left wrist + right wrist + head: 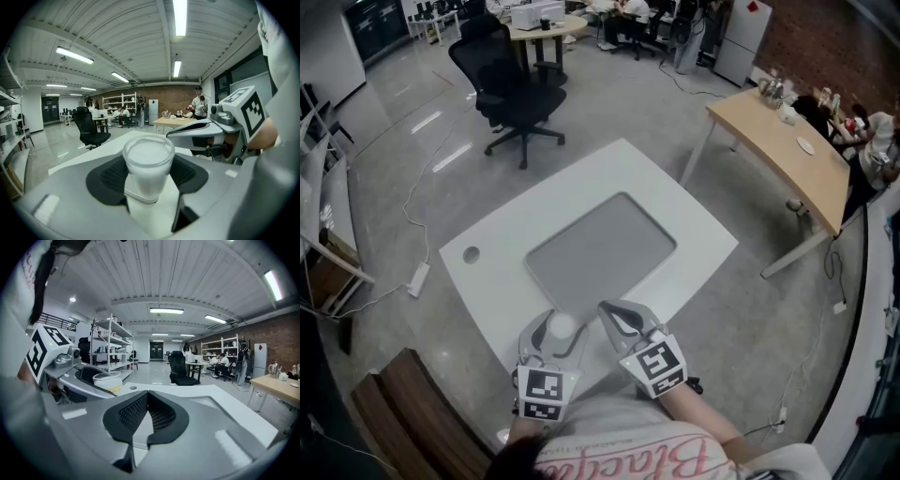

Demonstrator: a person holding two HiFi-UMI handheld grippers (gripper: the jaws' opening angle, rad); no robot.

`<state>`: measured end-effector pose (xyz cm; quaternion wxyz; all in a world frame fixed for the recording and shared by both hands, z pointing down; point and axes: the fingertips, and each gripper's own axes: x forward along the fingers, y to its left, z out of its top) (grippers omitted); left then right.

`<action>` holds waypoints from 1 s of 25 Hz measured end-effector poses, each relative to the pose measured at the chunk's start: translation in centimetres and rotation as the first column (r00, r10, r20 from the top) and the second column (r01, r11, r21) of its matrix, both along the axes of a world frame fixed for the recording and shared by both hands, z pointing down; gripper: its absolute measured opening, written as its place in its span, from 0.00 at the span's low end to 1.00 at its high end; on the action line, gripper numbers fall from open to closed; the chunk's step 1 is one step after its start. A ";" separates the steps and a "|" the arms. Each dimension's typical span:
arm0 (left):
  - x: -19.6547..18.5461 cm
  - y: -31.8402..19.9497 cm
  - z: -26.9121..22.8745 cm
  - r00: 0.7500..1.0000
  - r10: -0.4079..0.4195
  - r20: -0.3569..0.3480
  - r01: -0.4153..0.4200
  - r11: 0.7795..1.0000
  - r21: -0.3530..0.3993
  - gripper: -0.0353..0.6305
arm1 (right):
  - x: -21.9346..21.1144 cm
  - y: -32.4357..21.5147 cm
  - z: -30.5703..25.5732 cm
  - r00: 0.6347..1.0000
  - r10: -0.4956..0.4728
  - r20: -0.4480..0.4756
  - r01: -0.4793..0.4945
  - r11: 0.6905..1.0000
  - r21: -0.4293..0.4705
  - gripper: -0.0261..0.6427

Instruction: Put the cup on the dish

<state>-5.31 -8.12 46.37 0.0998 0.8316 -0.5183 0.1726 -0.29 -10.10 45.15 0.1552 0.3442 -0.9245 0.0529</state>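
L gripper clamps cup; R gripper closed, empty; grey tray, maybe dish.

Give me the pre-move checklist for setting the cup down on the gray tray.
1. Grip: left gripper shut on the cup: ok.
2. Cup upright: ok.
3. The right gripper shut with nothing in it: ok.
4. The tray bare: ok.
5. Cup over tray: not ok; it is short of it, by the near corner of the table.
6. Cup empty: cannot tell.
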 end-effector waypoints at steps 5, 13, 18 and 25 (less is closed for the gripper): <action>1.2 -2.9 1.0 1.000 -0.001 -0.001 0.001 1.000 -0.014 0.44 | 0.5 -1.8 0.0 1.000 -0.030 -0.002 0.030 0.999 -0.018 0.04; 3.6 -7.6 3.2 0.999 -0.036 -0.019 0.036 0.999 -0.028 0.44 | 2.2 -4.2 0.8 0.992 -0.113 -0.058 0.112 0.994 -0.018 0.04; 4.1 -10.6 5.0 0.996 -0.088 -0.011 0.087 0.995 -0.048 0.44 | 3.0 -6.6 1.5 0.989 -0.141 -0.044 0.138 0.988 -0.065 0.04; 5.0 -14.6 7.3 0.993 -0.122 0.000 0.122 0.992 -0.033 0.44 | 3.1 -8.6 2.2 0.982 -0.188 -0.024 0.185 0.977 -0.105 0.04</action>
